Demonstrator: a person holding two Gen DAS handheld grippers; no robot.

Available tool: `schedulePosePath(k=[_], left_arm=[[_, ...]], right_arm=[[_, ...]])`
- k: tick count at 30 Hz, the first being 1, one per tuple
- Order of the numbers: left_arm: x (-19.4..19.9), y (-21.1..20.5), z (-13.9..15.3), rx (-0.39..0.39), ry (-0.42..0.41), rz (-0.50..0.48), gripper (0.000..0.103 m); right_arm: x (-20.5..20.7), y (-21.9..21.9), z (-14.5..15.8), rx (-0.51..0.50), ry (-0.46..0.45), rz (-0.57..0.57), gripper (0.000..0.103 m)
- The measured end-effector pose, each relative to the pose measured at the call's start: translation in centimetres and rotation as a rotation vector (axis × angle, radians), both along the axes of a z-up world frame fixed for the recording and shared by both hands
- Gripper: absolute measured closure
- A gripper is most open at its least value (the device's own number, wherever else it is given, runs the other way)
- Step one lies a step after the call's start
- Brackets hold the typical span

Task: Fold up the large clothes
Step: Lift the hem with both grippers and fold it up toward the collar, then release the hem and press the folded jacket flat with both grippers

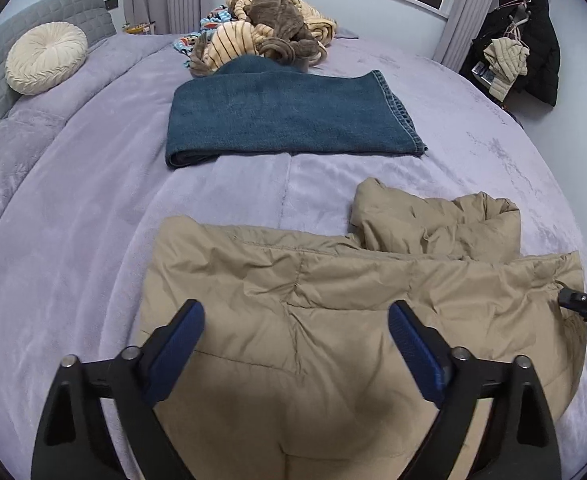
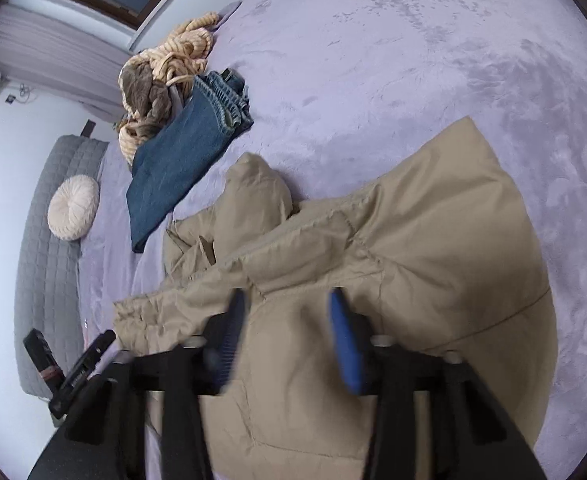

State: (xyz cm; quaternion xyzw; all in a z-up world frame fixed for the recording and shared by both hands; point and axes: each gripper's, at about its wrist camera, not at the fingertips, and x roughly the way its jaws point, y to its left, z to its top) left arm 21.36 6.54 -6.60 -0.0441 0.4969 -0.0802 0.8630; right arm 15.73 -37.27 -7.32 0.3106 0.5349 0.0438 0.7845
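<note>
A tan puffer jacket [image 1: 333,312] lies spread on the lilac bed, with its hood bunched at the far right. It also shows in the right wrist view [image 2: 413,248]. My left gripper [image 1: 295,320] is open and empty, hovering just above the jacket's near part. My right gripper [image 2: 287,304] is open, its blue pads [image 2: 345,344] either side of a jacket fold without pinching it. The right gripper's tip [image 1: 585,304] shows at the jacket's right edge in the left wrist view.
Folded blue jeans [image 1: 285,120] lie beyond the jacket. A pile of striped and brown clothes [image 1: 265,28] sits at the far edge. A round cream cushion [image 1: 45,58] leans on the grey headboard [image 1: 53,12]. Dark coats [image 1: 525,44] hang at the right wall.
</note>
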Motion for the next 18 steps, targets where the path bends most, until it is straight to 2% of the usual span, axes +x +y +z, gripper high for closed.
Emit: schedulePosePath(k=[1,3,4,6,7,10,15,18], left_arm=[[0.0,-0.6,-0.7,-0.001,0.025,-0.025,0.038],[0.2,-2.1,-2.8,0.012,0.071,-0.060,0.064],[0.5,-2.7,-3.9,0.015,0.087,-0.067,0.066],[1.0,-3.6,-5.8,0.051,0.085,-0.050,0.066],[1.4,-3.8,-6.5,0.059,0.078,-0.041,0.066],[3.2,-4.2,-7.8,0.085,0.065,-0.006,0.066],[5.5,-2.5,-7.2,0.117,0.036,0.043,0.066],[6.0,0.3,-7.1,0.161,0.020,0.092,0.066]], right_arm=[[-0.1,0.8,-0.5,-0.018,0.013,0.030,0.090],[0.0,2.3,-1.7,-0.061,0.025,0.095,0.090],[0.2,3.0,-2.5,-0.091,0.029,0.121,0.091],[0.8,3.8,-3.8,-0.151,0.013,0.141,0.093],[1.0,3.7,-4.3,-0.175,0.007,0.138,0.098],[2.8,2.8,-5.8,-0.192,0.001,0.107,0.103],[4.9,1.5,-6.3,-0.186,0.007,0.104,0.103],[4.5,0.6,-5.3,-0.246,0.002,0.108,0.103]])
